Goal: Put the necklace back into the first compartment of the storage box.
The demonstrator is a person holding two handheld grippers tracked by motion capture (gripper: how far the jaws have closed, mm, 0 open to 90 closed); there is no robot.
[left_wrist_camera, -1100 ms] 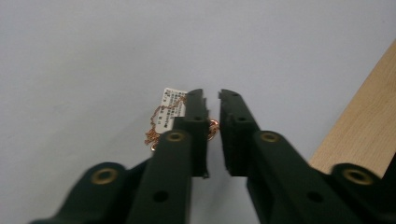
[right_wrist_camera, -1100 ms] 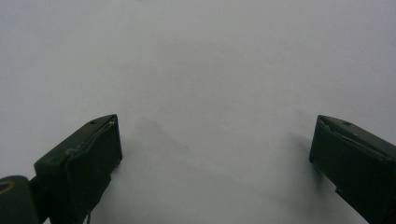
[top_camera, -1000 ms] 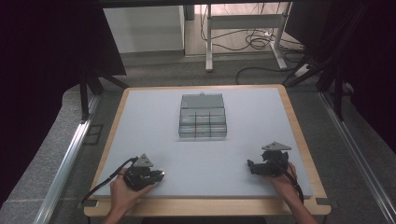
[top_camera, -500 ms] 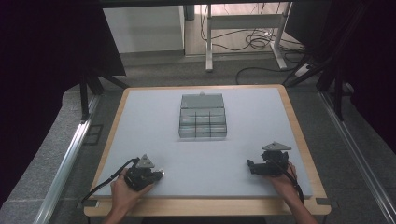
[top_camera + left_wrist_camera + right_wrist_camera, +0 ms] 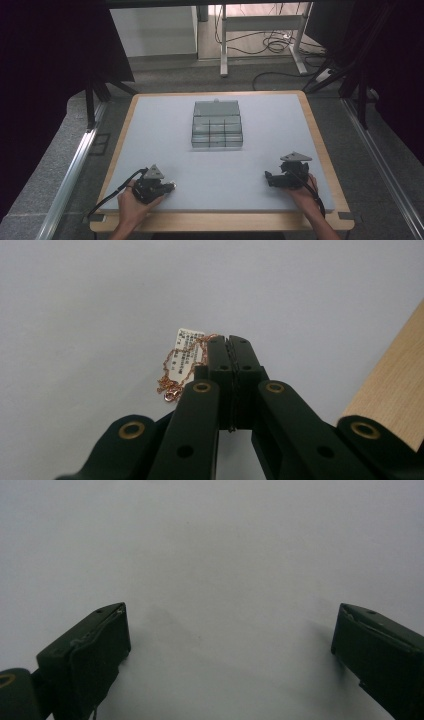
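A thin rose-gold necklace chain point(image 5: 172, 376) with a small white printed tag point(image 5: 186, 352) lies on the pale mat just left of my left gripper's jaws. One strand of the chain runs up to the jaw tips and disappears at the seam. My left gripper point(image 5: 229, 340) is shut, its pads pressed together with the chain pinched at the tip. From above, the left gripper point(image 5: 169, 186) rests low near the table's front left. My right gripper point(image 5: 268, 179) sits at the front right. Its jaws point(image 5: 230, 630) stand wide open over bare mat.
A clear plastic compartment box point(image 5: 217, 132) with its lid folded back stands at the middle of the mat, well beyond both grippers. The wooden rim point(image 5: 220, 221) frames the table; its edge point(image 5: 395, 390) runs close to the right of the left jaws.
The left gripper's jaws have come together. Both hands have kept their places, and the right gripper looks the same.
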